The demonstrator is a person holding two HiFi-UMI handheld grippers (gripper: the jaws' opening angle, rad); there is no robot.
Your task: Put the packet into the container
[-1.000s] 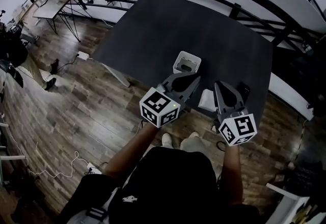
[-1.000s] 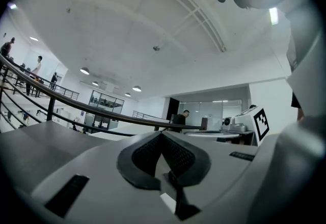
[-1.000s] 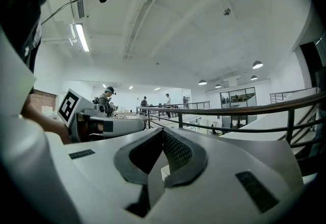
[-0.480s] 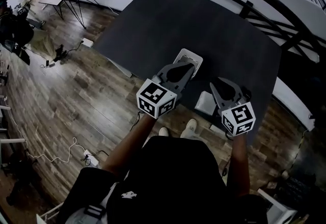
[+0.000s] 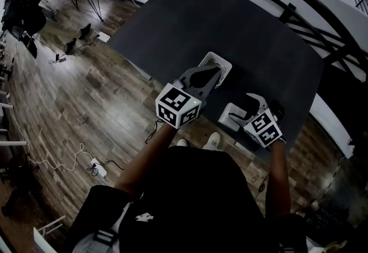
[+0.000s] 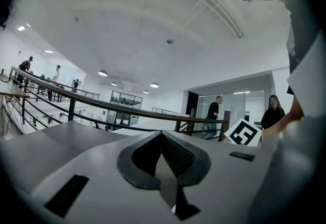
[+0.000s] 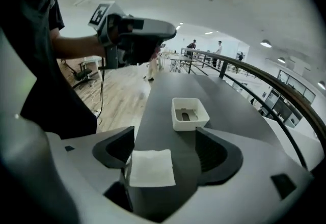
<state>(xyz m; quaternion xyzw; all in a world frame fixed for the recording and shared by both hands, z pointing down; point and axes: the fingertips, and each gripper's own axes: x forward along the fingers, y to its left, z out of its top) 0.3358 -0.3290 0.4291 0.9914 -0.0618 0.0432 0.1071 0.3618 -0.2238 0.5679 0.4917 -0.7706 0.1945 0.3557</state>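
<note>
Packet (image 7: pixel 151 168) flat on the dark table (image 7: pixel 168 90), not yet pinched between the opening jaws of the right gripper (image 7: pixel 168 151) lined up to grasp it, container (image 7: pixel 189 113) waiting at twelve o'clock, left gripper (image 6: pixel 162 139) closed on nothing, held high, probably to leave room.

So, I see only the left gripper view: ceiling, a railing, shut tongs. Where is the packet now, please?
Observer: The packet lies flat on the table, between the right tongs, which are opening and do not press it.
Operator: And where is the container?
Observer: The container stands upright on the table, beyond the packet and apart from it.
Operator: Do my left tongs touch it?
Observer: No. The left tongs are held in the air above the table, not touching the container.
</note>
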